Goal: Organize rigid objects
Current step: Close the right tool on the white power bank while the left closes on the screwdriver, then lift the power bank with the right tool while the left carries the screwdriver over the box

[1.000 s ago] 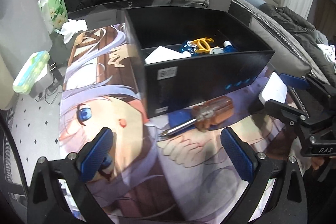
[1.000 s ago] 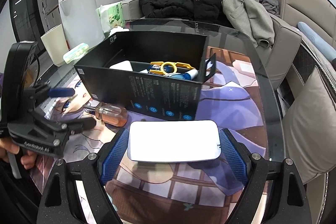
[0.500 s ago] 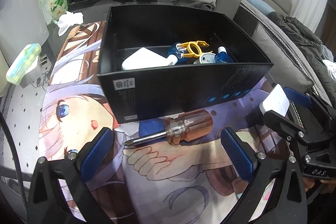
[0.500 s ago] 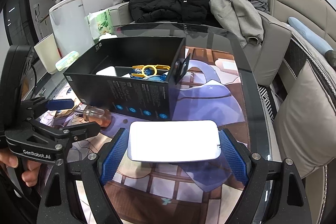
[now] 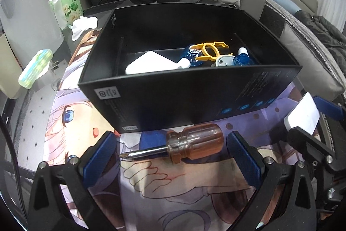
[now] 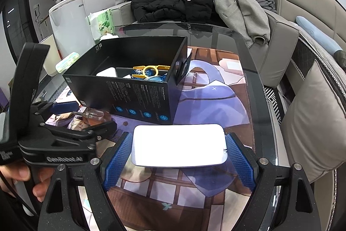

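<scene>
Glass counter [image 6: 244,70] under a printed anime mat [image 5: 177,185]. Black box [image 5: 194,88] as landmark, open-topped, standing on mat mid-counter.

Behind box, off the counter: black jacket [image 6: 173,1] and grey hoodie [image 6: 240,10] heaped on a sofa. Left of box: white appliance [image 6: 69,21], green tissue pack [image 5: 67,3], pale green case [image 5: 35,68].

Inside box: white flat item [image 5: 149,63] toward left side; yellow clip [image 5: 209,50], blue pieces [image 5: 242,60] and a small grey round part [image 5: 222,62] toward right side, piled together, exact contact unclear.

In front of box, right end: white flat slab [image 6: 179,145] clamped across its width between the blue pads of right tool [image 6: 179,151], both pads touching its ends, slab level and apparently off the mat, near box wall but apart from it.

In front of box, left end: screwdriver [image 5: 183,144] lying flat on mat, amber handle toward right, metal tip toward left, just beside box's front wall, contact with wall unclear. Left tool [image 5: 173,157] set wide, pads either side of screwdriver, neither pad touching it, nothing gripped.

Bare fingers [image 6: 32,185] wrapped round left tool's handle, seen at lower left of right wrist view.
</scene>
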A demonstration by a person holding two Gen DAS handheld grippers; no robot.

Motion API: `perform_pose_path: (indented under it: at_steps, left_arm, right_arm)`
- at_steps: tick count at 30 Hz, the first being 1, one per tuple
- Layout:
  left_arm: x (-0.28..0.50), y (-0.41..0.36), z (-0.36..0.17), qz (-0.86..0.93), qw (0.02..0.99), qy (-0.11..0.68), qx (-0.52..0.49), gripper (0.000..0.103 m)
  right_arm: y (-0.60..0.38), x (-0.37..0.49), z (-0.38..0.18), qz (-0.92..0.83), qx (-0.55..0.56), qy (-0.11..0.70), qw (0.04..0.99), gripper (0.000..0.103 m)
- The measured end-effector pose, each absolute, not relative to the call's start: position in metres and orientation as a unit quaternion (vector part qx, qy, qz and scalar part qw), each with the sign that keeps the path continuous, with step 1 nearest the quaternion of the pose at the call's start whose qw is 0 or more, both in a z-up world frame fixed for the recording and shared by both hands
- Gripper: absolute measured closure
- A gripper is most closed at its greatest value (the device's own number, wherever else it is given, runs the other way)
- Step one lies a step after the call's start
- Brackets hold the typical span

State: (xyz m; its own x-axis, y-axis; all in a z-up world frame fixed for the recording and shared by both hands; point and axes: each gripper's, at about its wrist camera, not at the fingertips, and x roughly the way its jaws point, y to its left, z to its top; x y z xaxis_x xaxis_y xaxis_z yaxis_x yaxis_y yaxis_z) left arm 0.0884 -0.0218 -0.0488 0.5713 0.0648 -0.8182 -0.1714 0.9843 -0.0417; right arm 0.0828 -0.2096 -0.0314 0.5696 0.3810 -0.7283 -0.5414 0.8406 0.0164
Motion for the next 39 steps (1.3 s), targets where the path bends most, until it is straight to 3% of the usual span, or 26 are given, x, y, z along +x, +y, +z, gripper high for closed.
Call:
perform_pose_path:
  at_steps: [7,39]
  left_arm:
    - [0.079,-0.013,-0.045,0.051,0.894,0.444,-0.043,0.019]
    - [0.054,0.006,-0.029,-0.018,0.905,0.423,-0.044,0.02]
  right_arm:
    - [-0.21,0.084,-0.031,0.26,-0.102,0.381,0.882,0.015]
    - [-0.198,0.081,-0.023,0.274,-0.1,0.363,0.885,0.015]
